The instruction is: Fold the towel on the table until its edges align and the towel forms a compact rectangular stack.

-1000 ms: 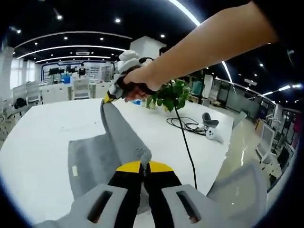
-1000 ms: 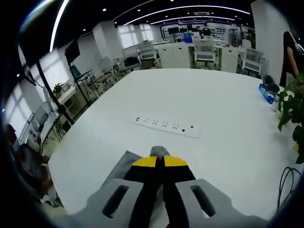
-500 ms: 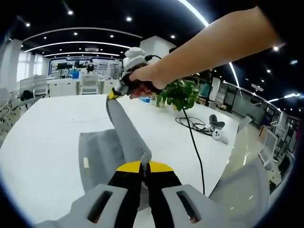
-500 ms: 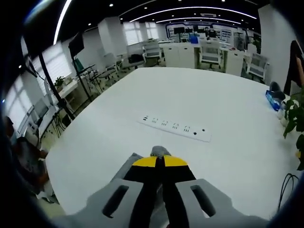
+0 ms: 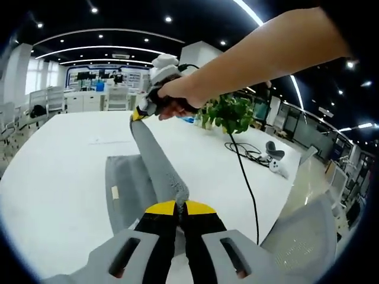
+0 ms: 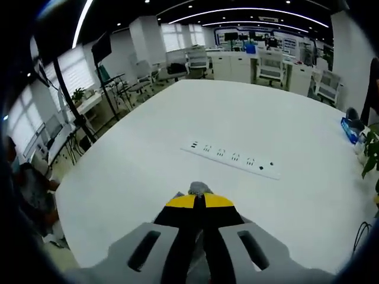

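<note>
While both corners of one edge are pinched and lifted, the fold itself looks only begun: the grey towel [image 5: 155,171] is strung taut between the left gripper [image 5: 179,208], whose yellow-tipped jaws are closed tight on a corner of it, and the right gripper [image 5: 142,110] held in the person's hand [image 5: 176,100] farther out over the white table [image 5: 53,171]. In the right gripper view the right gripper's jaws are likewise pressed together, with a small tuft of grey fabric poking out past the tips. Below the raised edge, the rest of the cloth lies flat on the tabletop, a small pale tag near its left border (no stacked layers that I can make out). By my reading the lifted edge has yet to be carried over and laid onto the opposite edge, and any further folds and squaring remain. A white power strip [image 6: 235,158] lies well apart on the tabletop
</note>
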### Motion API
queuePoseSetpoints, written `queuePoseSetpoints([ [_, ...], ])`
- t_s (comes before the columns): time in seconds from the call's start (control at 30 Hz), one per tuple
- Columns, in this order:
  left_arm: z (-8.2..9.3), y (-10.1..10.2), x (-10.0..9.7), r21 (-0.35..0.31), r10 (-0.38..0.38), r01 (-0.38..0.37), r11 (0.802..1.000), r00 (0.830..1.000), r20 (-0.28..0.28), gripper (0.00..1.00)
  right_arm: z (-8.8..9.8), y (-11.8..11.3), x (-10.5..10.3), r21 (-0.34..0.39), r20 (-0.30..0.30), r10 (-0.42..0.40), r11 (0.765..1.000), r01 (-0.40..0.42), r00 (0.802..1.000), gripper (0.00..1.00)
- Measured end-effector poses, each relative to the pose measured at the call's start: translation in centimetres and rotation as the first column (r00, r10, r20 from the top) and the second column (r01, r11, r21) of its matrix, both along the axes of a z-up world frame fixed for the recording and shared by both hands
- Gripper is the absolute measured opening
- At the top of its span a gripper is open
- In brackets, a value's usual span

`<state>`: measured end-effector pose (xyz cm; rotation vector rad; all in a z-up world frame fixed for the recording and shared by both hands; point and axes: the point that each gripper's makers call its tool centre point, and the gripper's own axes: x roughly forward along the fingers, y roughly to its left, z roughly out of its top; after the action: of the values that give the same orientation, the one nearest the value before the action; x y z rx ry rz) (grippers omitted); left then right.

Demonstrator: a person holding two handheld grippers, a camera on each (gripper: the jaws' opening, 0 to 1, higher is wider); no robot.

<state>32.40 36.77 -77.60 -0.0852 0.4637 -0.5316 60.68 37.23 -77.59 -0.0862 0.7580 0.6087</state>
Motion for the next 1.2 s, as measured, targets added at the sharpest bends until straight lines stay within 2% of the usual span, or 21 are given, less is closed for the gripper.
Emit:
queuePoseSetpoints([
  [0.1,-0.8,0.8,-0.1,0.007,0.008,-0.008,1.000,0.999,-0.031,0.04,-0.6,0.7,-0.1,-0.012,0.001,0.015,1.000,-0.015,1.000,0.00],
  [0.3,-2.1,2.1,-0.3,0.034,0.004,-0.002,0.999,0.998,-0.058,0.04,-1.8,1.7,-0.2,-0.020,-0.007,0.031,0.999,-0.031,1.000,0.00],
  [0.63,-4.0,3.3,-0.6,0.049,0.012,-0.006,0.999,0.993,-0.115,0.04,-3.5,3.2,-0.5,-0.044,-0.008,0.058,0.997,-0.058,0.998,0.00],
  [0.93,-7.4,4.3,-0.6,0.115,0.023,0.001,0.993,0.978,-0.207,0.04,-5.2,4.1,-0.4,-0.086,0.009,0.090,0.992,-0.089,0.996,0.00],
  [1.2,-9.1,5.1,-0.9,0.121,0.039,-0.006,0.993,0.962,-0.272,0.04,-6.4,4.9,-0.6,-0.090,0.008,0.088,0.992,-0.087,0.996,0.00],
])
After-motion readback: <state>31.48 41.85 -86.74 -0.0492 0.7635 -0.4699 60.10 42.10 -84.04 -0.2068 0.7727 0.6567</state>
